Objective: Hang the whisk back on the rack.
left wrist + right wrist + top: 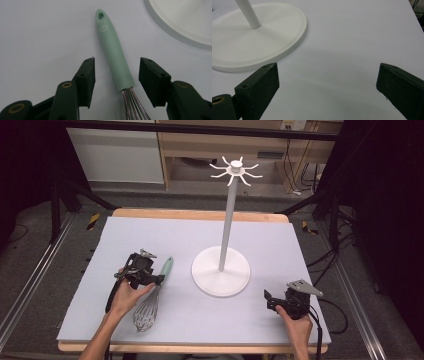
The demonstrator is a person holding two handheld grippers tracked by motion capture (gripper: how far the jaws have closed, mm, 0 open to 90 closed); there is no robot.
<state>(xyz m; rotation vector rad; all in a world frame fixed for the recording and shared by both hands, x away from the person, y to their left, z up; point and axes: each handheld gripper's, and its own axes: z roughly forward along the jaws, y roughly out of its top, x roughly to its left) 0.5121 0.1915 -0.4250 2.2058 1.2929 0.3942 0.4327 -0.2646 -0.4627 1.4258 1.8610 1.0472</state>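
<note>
L gripper (117, 75) jaws straddle whisk (113, 50) handle at frame centre, not yet gripping; off-centre close may roll it. R gripper (328, 85) wide open, holding nothing.

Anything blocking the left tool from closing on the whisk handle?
Nothing visible. The whisk lies flat on the mat, its green handle between the left tool's open pads, with bare mat in the gaps on both sides. The white stand's base sits off to the side, clear of the handle.
</note>
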